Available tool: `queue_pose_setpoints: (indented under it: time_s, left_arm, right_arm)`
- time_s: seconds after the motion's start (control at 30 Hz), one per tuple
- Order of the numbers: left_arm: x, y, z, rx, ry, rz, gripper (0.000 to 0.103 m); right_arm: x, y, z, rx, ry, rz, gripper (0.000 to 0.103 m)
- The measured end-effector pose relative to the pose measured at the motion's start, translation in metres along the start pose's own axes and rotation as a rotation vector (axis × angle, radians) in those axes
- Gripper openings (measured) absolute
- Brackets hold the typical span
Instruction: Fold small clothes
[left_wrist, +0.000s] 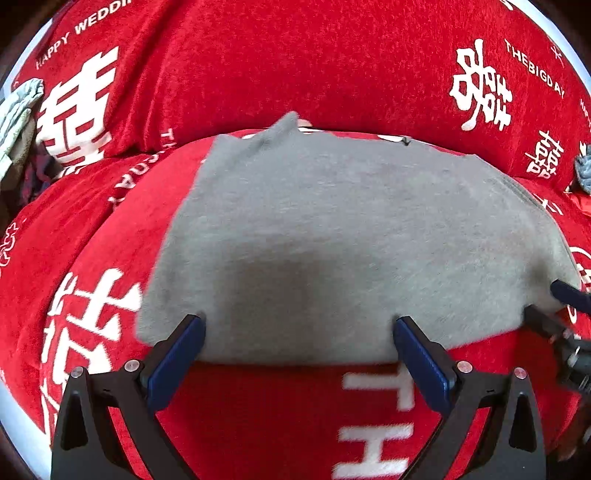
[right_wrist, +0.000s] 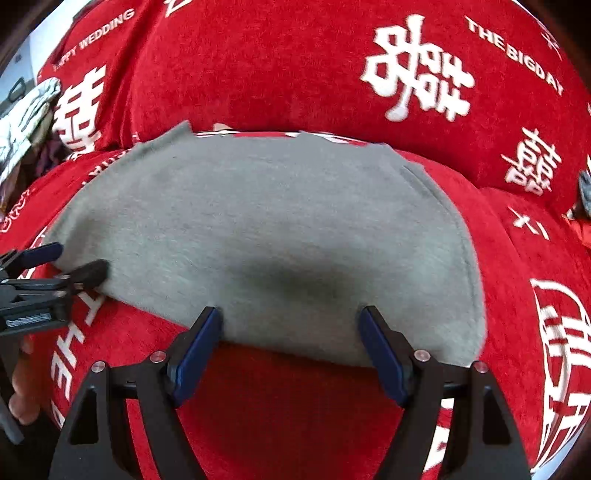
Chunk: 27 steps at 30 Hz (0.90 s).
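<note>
Your grey garment (left_wrist: 332, 240) lies spread flat on the red sofa cover (left_wrist: 258, 417), its near edge toward you, which looks like the reason both tools sit low at that hem: from there you could lift it and fold it away. Your left gripper (left_wrist: 299, 332) and right gripper (right_wrist: 291, 321) both stand with jaws wide apart, holding nothing, tips just at the cloth's near edge. No basket or bin shows; only a pale bundle of clothes (left_wrist: 16, 125) lies far left.
</note>
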<state>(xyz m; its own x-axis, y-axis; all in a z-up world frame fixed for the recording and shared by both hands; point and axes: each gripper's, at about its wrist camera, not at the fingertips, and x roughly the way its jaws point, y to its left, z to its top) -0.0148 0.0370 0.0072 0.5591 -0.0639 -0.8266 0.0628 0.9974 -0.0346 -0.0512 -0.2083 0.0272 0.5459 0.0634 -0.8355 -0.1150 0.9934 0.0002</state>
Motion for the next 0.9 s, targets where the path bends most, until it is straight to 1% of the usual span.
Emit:
queue_pose_setpoints:
  time_s: [0.07, 0.13, 0.2, 0.23, 0.27, 0.33, 0.37, 0.4, 0.47, 0.5, 0.57, 0.6, 0.63, 0.73, 0.83, 0.9]
  left_arm:
    - [-0.001, 0.006, -0.002, 0.001, 0.0, -0.006, 0.103]
    - [-0.004, 0.01, -0.005, -0.001, 0.004, -0.013, 0.103]
    - [-0.01, 0.014, -0.006, -0.017, 0.015, -0.02, 0.103]
    - [-0.016, 0.017, -0.007, -0.031, 0.006, -0.021, 0.103]
    - [-0.024, 0.024, -0.008, -0.058, -0.014, -0.031, 0.103]
    - [-0.034, 0.041, -0.01, -0.12, -0.028, -0.054, 0.103]
    - [-0.038, 0.057, -0.011, -0.183, -0.031, -0.081, 0.103]
    - [-0.038, 0.066, -0.012, -0.216, -0.028, -0.096, 0.103]
    - [-0.034, 0.09, -0.014, -0.306, -0.008, -0.144, 0.103]
    - [-0.028, 0.105, -0.015, -0.364, 0.014, -0.201, 0.103]
    - [-0.017, 0.12, -0.016, -0.443, 0.047, -0.301, 0.103]
    - [-0.014, 0.124, -0.016, -0.47, 0.043, -0.338, 0.103]
    - [-0.012, 0.126, -0.013, -0.478, 0.027, -0.359, 0.103]
    - [0.0, 0.117, -0.003, -0.471, 0.044, -0.421, 0.103]
    - [0.011, 0.107, 0.009, -0.449, 0.063, -0.522, 0.103]
    - [0.016, 0.105, 0.013, -0.452, 0.058, -0.568, 0.102]
  right_arm:
    - [-0.003, -0.014, -0.003, 0.034, 0.003, -0.015, 0.08]
    - [-0.005, -0.027, -0.005, 0.064, 0.005, -0.004, 0.08]
    - [-0.008, -0.028, -0.004, 0.055, 0.012, -0.002, 0.08]
    - [-0.014, -0.029, -0.003, 0.063, 0.009, -0.009, 0.08]
    - [-0.02, -0.03, -0.003, 0.082, -0.003, -0.004, 0.08]
    - [-0.032, -0.036, -0.002, 0.125, -0.033, 0.02, 0.081]
    - [-0.035, -0.037, -0.002, 0.135, -0.039, 0.023, 0.081]
    - [-0.037, -0.039, -0.001, 0.143, -0.041, 0.023, 0.081]
    - [-0.036, -0.039, 0.002, 0.145, -0.032, 0.027, 0.081]
    - [-0.036, -0.038, 0.003, 0.145, -0.027, 0.032, 0.081]
    - [-0.034, -0.034, 0.005, 0.137, -0.023, 0.042, 0.081]
    - [-0.034, -0.031, 0.005, 0.132, -0.023, 0.044, 0.081]
    - [-0.033, -0.026, 0.006, 0.122, -0.021, 0.047, 0.081]
    - [-0.031, -0.014, 0.007, 0.104, -0.013, 0.056, 0.081]
    - [-0.027, -0.003, 0.009, 0.075, -0.001, 0.058, 0.081]
    - [-0.025, 0.003, 0.012, 0.06, 0.007, 0.058, 0.081]
